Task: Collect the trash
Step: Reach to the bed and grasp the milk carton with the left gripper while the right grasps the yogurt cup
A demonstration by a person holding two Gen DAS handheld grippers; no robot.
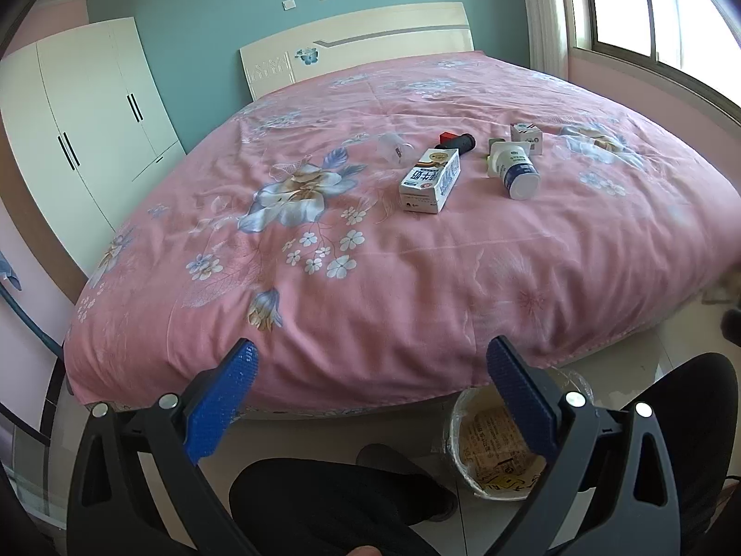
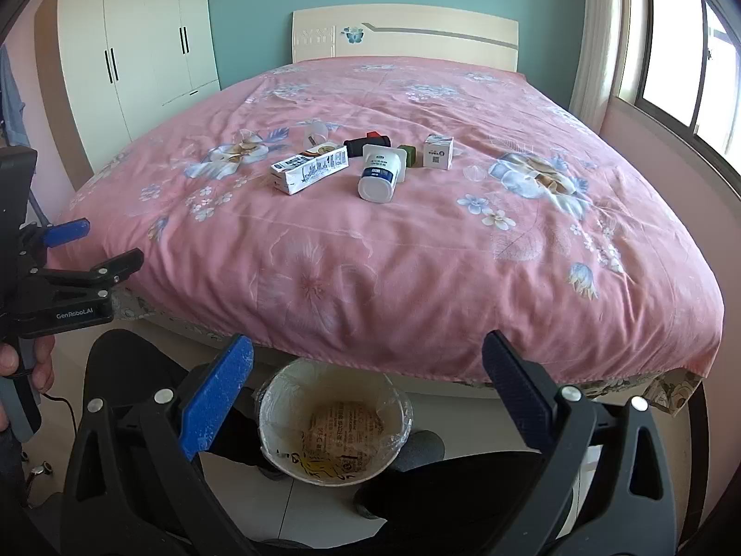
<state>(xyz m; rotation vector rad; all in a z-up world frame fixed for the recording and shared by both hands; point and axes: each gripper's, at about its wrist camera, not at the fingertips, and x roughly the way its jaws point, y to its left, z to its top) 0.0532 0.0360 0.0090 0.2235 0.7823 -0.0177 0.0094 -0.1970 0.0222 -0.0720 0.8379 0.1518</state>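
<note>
The trash lies in a loose cluster near the middle of the bed (image 2: 417, 250), on the pink flowered cover, well apart from both grippers and beyond their fingertips. Counted, there is one milk carton (image 2: 309, 170) lying on its side, one white bottle (image 2: 380, 177) tipped over just to its right, one small white box (image 2: 437, 151) standing further right, one dark tube with a red cap (image 2: 368, 143) behind the carton and bottle, one small green block (image 2: 406, 154) between bottle and box, and one clear plastic cup (image 2: 316, 134) lying toward the headboard side. The left gripper (image 1: 370, 366) hangs at the foot edge of the bed with its blue-padded jaws spread wide and nothing between them; the right gripper (image 2: 368, 361) is likewise spread wide and empty, over that same foot edge. One bin (image 2: 335, 421), round and lined with clear plastic, stands on the floor just below the foot edge of the bed, with printed paper lying inside. The right wrist view shows the bin whole between its fingers, and the left gripper from the side with a hand (image 2: 28, 366) on its handle; the left wrist view shows only part of the bin behind its right finger (image 1: 521, 398), and hides most of the green block. One white wardrobe (image 2: 134, 46) stands by the head-side left corner.
</note>
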